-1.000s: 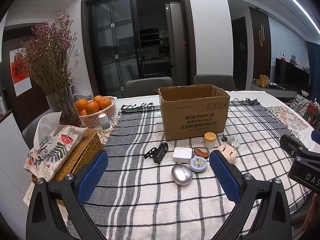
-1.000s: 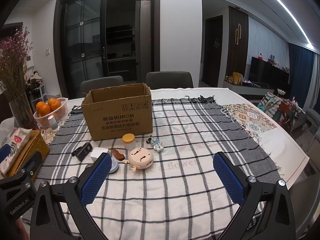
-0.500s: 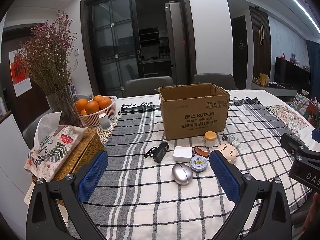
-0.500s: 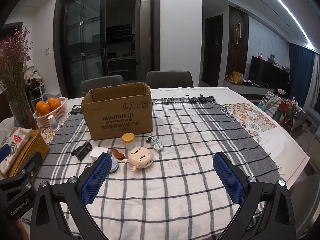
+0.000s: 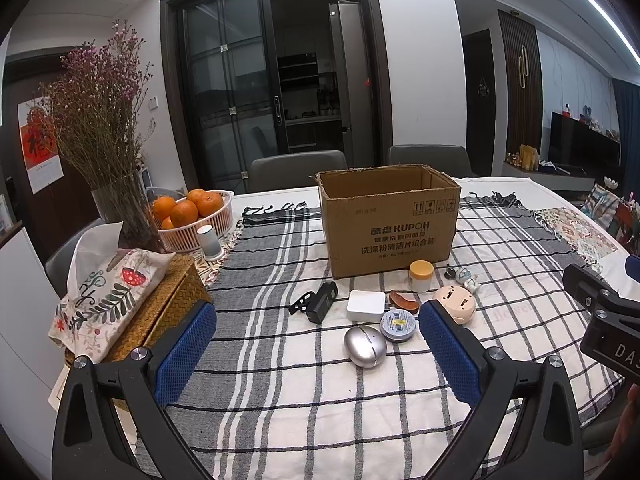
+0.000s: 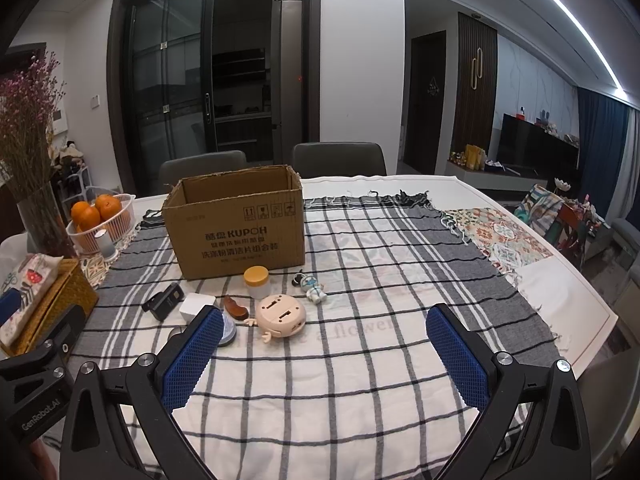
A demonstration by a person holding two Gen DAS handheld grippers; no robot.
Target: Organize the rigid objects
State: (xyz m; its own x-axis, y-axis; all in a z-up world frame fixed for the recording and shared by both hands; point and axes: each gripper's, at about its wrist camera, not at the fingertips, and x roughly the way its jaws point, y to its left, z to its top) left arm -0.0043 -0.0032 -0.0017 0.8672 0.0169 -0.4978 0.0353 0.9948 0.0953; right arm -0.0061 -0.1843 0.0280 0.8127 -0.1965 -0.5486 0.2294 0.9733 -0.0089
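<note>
The bench [image 5: 560,196] wears a checked cloth [image 5: 280,360], and the open cardboard box [image 5: 390,220] stands upright near its middle, nothing visible inside from these angles. Left of the box sit a vase of dried flowers [image 5: 100,120], a basket of oranges [image 5: 192,216] and a tissue box [image 5: 108,292]. All the small things lie just in front of the box: a black device [image 5: 322,302], a white block [image 5: 365,306], a silver egg-shaped case [image 5: 365,347], a pink round toy [image 6: 281,316], a round tin [image 5: 397,323], a yellow-lidded jar [image 6: 256,282], a brown piece [image 6: 236,308] and an astronaut figure [image 6: 314,288]. The left gripper [image 5: 316,356] and right gripper [image 6: 324,360] both hover nearer than these, spread wide and holding nothing
</note>
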